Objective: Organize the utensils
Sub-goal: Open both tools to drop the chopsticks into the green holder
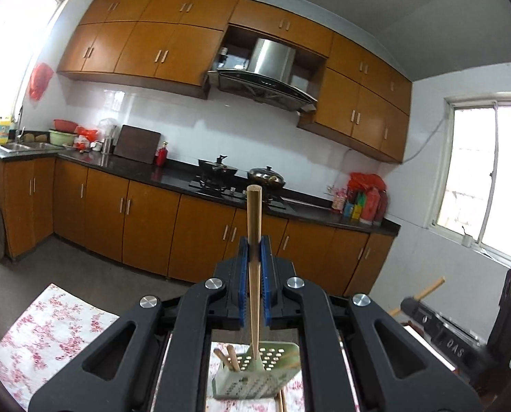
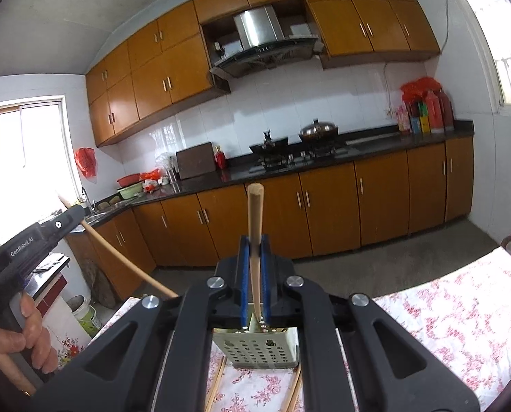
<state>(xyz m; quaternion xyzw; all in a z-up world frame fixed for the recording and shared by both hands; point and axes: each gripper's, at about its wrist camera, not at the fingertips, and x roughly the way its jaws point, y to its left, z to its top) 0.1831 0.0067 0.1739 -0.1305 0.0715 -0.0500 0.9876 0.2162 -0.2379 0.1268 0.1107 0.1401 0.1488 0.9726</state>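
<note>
Two wooden chopsticks point(image 1: 254, 240) point(image 2: 255, 240) stand upright above a perforated pale-green holder point(image 2: 255, 348), more chopsticks point(image 1: 229, 357) already poking out.

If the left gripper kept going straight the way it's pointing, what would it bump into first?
Probably nothing nearby. The left gripper, shut on a wooden chopstick, points across open floor towards the orange-brown lower cabinet doors under the black stove counter. Depth is hard to judge.
</note>
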